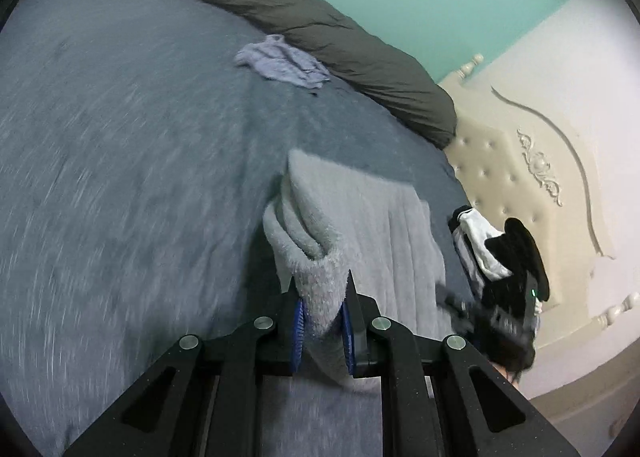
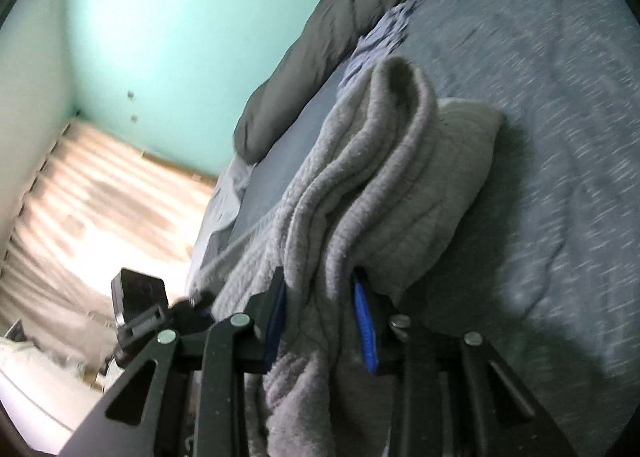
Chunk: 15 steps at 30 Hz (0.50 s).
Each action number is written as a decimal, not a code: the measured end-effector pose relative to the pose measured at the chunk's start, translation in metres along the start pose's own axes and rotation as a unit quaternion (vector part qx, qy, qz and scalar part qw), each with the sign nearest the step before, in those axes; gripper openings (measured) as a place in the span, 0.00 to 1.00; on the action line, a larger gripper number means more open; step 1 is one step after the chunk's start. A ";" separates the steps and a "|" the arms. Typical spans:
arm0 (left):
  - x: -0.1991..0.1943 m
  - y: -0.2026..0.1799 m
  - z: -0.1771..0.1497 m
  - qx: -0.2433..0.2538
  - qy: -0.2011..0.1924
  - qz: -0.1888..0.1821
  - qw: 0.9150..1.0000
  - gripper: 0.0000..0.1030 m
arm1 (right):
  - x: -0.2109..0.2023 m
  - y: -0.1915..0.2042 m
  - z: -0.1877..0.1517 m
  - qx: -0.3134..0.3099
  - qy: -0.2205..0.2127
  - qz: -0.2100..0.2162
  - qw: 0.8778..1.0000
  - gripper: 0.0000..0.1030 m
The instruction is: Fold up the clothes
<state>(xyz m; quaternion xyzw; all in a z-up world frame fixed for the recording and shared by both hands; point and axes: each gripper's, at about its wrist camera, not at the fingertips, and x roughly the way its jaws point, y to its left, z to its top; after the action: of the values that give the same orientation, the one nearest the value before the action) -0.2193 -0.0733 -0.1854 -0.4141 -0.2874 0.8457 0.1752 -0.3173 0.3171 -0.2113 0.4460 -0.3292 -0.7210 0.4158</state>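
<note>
A fluffy grey garment (image 1: 360, 217) is lifted over the grey-blue bed (image 1: 120, 177). My left gripper (image 1: 324, 305) is shut on a bunched fold of it, the blue pads pressing both sides. In the right wrist view the same grey garment (image 2: 360, 185) hangs in thick folds, and my right gripper (image 2: 320, 297) is shut on several layers of it. The right gripper and the gloved hand (image 1: 516, 257) that holds it appear at the right of the left wrist view. The left gripper's camera block (image 2: 140, 297) shows at the lower left of the right wrist view.
A crumpled pale blue cloth (image 1: 284, 63) lies near a long dark grey rolled duvet (image 1: 320, 29) at the far side of the bed. A cream tufted headboard (image 1: 520, 161) stands to the right. A turquoise wall (image 2: 160, 17) and a light curtain (image 2: 88, 197) are behind.
</note>
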 end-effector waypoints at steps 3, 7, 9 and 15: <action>-0.015 0.005 -0.031 -0.008 0.003 -0.003 1.000 0.16 | -0.014 -0.005 -0.006 0.006 0.010 0.008 1.000 0.24; -0.015 0.000 -0.069 -0.004 0.015 -0.009 1.000 0.16 | -0.020 -0.007 -0.019 0.017 0.021 -0.014 1.000 0.21; -0.008 0.001 -0.084 -0.008 0.028 -0.011 1.000 0.16 | -0.022 -0.007 -0.026 0.014 0.026 -0.045 0.999 0.21; 0.002 0.008 -0.097 0.000 0.041 0.001 0.999 0.16 | -0.040 0.004 -0.043 -0.015 0.014 -0.095 0.995 0.31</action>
<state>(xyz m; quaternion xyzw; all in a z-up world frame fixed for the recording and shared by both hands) -0.1435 -0.0453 -0.2391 -0.4489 -0.2792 0.8283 0.1860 -0.2670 0.3467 -0.2099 0.4792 -0.2687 -0.7556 0.3568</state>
